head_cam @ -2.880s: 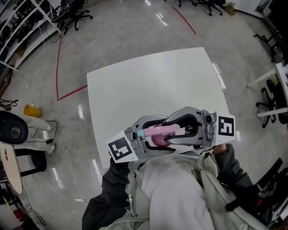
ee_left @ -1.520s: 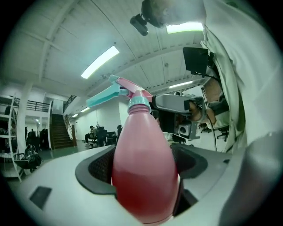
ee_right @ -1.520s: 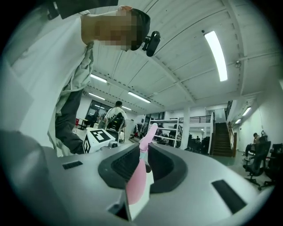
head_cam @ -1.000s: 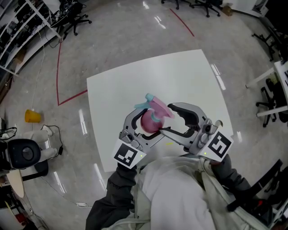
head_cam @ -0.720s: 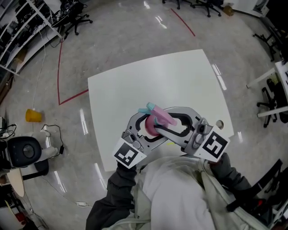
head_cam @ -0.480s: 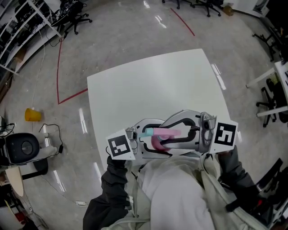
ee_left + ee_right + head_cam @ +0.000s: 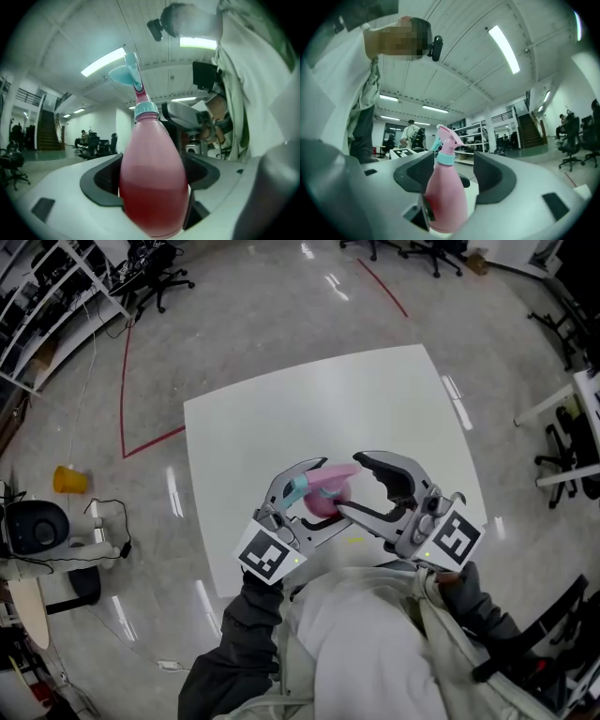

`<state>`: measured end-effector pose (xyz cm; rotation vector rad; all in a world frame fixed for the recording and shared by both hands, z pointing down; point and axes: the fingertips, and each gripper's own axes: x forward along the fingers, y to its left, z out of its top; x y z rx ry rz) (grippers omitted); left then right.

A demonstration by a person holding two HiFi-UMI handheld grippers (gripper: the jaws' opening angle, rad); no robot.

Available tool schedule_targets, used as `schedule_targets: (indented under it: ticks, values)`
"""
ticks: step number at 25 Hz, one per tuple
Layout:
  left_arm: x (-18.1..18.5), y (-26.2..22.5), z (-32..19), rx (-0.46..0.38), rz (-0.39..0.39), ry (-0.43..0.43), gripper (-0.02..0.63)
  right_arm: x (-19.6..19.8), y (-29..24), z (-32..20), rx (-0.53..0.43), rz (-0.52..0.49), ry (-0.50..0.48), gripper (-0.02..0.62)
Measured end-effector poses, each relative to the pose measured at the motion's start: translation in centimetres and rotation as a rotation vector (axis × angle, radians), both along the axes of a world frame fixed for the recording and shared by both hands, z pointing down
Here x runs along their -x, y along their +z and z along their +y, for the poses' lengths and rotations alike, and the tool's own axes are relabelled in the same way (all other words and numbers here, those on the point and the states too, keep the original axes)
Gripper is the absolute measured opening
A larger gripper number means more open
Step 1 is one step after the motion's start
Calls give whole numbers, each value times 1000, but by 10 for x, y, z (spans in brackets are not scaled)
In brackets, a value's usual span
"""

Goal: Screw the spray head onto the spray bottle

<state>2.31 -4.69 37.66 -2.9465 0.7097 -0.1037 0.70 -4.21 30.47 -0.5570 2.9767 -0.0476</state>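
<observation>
A pink spray bottle (image 7: 325, 503) is held above the white table (image 7: 309, 399), with a pink and teal spray head (image 7: 312, 483) sitting on its neck. My left gripper (image 7: 314, 498) is shut on the bottle's body; in the left gripper view the bottle (image 7: 152, 173) fills the gap between the jaws and the spray head (image 7: 129, 75) stands on top. My right gripper (image 7: 352, 487) faces it from the right, its jaws opening. In the right gripper view the bottle (image 7: 445, 197) stands between those jaws, close to the left one, with a gap at the right and no pad pressing on it.
The table's front edge lies just below both grippers. A yellow cup (image 7: 66, 481) and a red tape line (image 7: 122, 381) are on the floor to the left. Office chairs (image 7: 155, 273) stand at the back, and white shelving at the far left.
Half a second ago the right gripper's jaws were closed round the spray head with both grippers level. Now they have spread, and both grippers have turned back to their slanted pose.
</observation>
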Motion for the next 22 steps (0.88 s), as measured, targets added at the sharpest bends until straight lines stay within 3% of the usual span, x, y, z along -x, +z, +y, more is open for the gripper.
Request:
schedule_targets:
  ticks: [4,6,12,13,15,17,19,20,22]
  values:
    - [12,-1,-24,-36,-49,-251,405,7,7,-6,2,44,152,241]
    - [13,0,-28,-50,-60,-323,405,5,9,-11,24,28,214,241]
    - [4,17,-24,-74,-103,-360,405,5,6,-20,70,4,213,230]
    - [5,18,-24,-76,-109,-365,405,5,7,-21,76,7,208,154]
    - [5,20,-25,-73,-125,-368,405,8,7,-19,61,26,185,127]
    - [5,18,-24,-63,-117,-338,405,15,7,-12,7,71,149,126]
    - [0,6,-17,-75,-68,-236,405,19,13,1,-61,133,80,125]
    - [-5,-1,-8,-84,-38,-146,405,18,16,10,-84,146,16,124]
    - [-13,-10,19,-55,18,79,403,12,10,27,-65,74,-175,124]
